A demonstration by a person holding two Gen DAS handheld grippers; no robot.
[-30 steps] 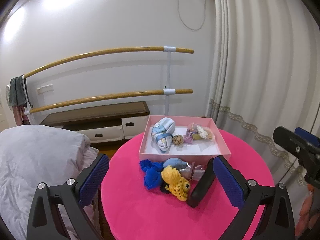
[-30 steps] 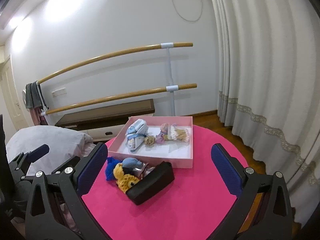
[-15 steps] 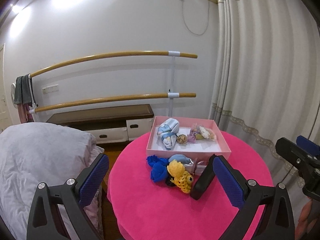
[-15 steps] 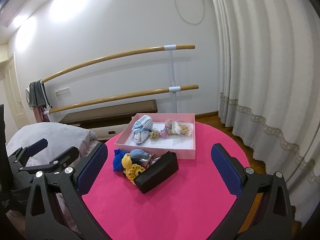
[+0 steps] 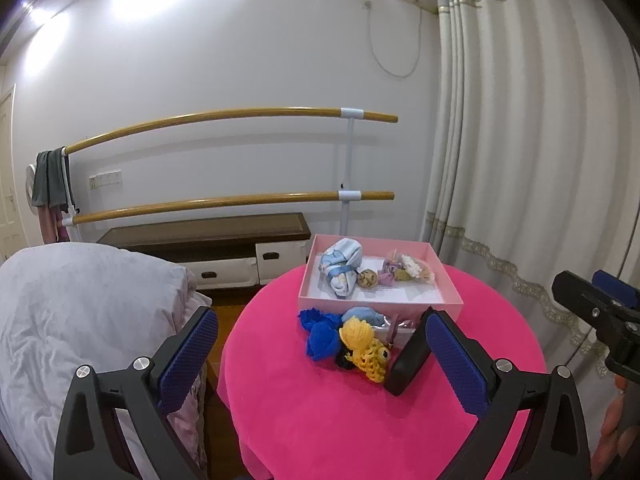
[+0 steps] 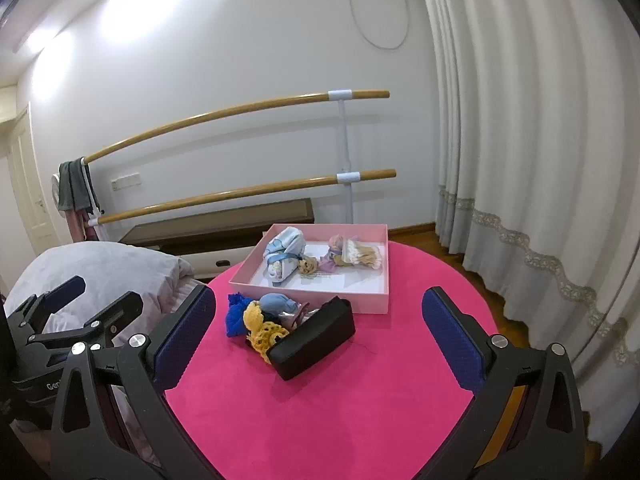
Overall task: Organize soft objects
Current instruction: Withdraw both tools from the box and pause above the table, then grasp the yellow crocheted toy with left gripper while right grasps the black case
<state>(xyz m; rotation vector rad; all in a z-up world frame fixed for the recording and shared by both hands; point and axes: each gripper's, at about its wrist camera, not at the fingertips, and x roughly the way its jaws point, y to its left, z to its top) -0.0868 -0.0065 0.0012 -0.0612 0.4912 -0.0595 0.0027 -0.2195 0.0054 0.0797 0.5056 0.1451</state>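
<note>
A pink box (image 5: 376, 304) (image 6: 312, 290) stands at the far side of a round pink table (image 5: 340, 412) (image 6: 360, 400). It holds a pale blue bundle (image 5: 342, 266) (image 6: 285, 252) and small dolls (image 5: 400, 271) (image 6: 352, 256). In front of it lie a blue cloth (image 5: 320, 334) (image 6: 234, 316), a yellow crochet toy (image 5: 366, 346) (image 6: 260, 326), a light blue soft item (image 5: 362, 314) (image 6: 278, 303) and a black case (image 5: 412, 354) (image 6: 314, 336). My left gripper (image 5: 320, 364) and right gripper (image 6: 316, 336) are both open and empty, held back above the table's near side.
A grey-covered bed (image 5: 72, 312) lies to the left of the table. A low bench (image 5: 208, 236) and two wooden wall bars (image 5: 224, 200) stand behind. White curtains (image 5: 520, 160) hang on the right. The right gripper shows at the left wrist view's right edge (image 5: 600, 316).
Both grippers have pulled back and up from the table, so the box and toys look smaller and farther. The objects have not moved.
</note>
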